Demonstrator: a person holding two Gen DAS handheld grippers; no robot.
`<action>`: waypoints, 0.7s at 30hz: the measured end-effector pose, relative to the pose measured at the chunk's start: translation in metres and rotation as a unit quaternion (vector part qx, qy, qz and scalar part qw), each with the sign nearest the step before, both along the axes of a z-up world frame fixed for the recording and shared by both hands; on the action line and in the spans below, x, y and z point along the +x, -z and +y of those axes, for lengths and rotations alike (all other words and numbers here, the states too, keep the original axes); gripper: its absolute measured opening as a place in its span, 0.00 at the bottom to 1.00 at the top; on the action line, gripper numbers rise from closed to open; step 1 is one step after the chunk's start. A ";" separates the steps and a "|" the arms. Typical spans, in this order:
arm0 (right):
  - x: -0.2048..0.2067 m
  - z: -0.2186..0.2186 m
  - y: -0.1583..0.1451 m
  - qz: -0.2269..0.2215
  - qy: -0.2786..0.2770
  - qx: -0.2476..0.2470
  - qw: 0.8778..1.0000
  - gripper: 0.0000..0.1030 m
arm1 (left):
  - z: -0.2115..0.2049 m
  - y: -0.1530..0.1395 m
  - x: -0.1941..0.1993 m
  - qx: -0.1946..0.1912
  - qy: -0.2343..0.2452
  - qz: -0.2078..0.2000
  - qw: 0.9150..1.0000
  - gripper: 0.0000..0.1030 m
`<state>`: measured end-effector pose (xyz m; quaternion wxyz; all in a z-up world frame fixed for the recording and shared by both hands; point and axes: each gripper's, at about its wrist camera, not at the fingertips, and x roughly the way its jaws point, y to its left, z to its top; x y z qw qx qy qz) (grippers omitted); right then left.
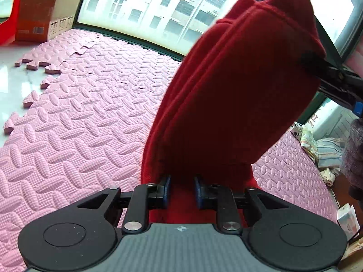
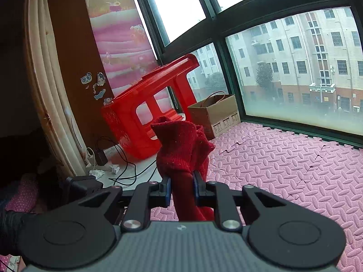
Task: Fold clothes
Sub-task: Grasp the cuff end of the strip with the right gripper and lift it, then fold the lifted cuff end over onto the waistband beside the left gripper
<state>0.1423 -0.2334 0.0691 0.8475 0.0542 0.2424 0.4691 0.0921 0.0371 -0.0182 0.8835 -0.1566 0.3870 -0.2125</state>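
A red knitted garment point(image 1: 238, 104) hangs stretched in the air above the pink foam mat point(image 1: 79, 117). My left gripper point(image 1: 182, 190) is shut on its lower edge, and the cloth rises steeply up and to the right. At the upper right of the left wrist view the other gripper point(image 1: 317, 65) pinches the far end of the cloth. In the right wrist view my right gripper point(image 2: 182, 188) is shut on a bunched end of the red garment point(image 2: 183, 147), which sticks up past the fingers in folds.
A cardboard box point(image 2: 217, 115) and a red plastic stool point(image 2: 147, 106) stand by the window at the mat's far edge. Cables and a charger point(image 2: 102, 156) lie on the bare floor. Folded striped clothes point(image 1: 326, 151) sit at the right. The pink mat point(image 2: 295, 170) spreads under both grippers.
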 end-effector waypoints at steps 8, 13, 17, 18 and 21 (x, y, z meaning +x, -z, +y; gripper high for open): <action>-0.050 -0.004 0.000 -0.015 -0.028 -0.003 0.999 0.17 | 0.011 -0.001 -0.023 0.035 -0.034 -0.026 0.998 0.21; -0.084 -0.006 0.003 -0.025 -0.055 -0.020 0.998 0.17 | 0.019 0.004 -0.025 0.032 -0.044 -0.019 0.998 0.22; -0.110 -0.008 0.008 -0.028 -0.081 -0.030 0.996 0.17 | 0.022 0.002 -0.028 0.032 -0.047 -0.019 0.998 0.21; -0.116 -0.009 0.009 -0.030 -0.084 -0.035 0.995 0.17 | 0.023 0.002 -0.030 0.030 -0.049 -0.019 0.998 0.21; -0.134 -0.010 0.015 -0.034 -0.096 -0.048 0.994 0.17 | 0.028 -0.001 -0.036 0.027 -0.054 -0.020 0.998 0.21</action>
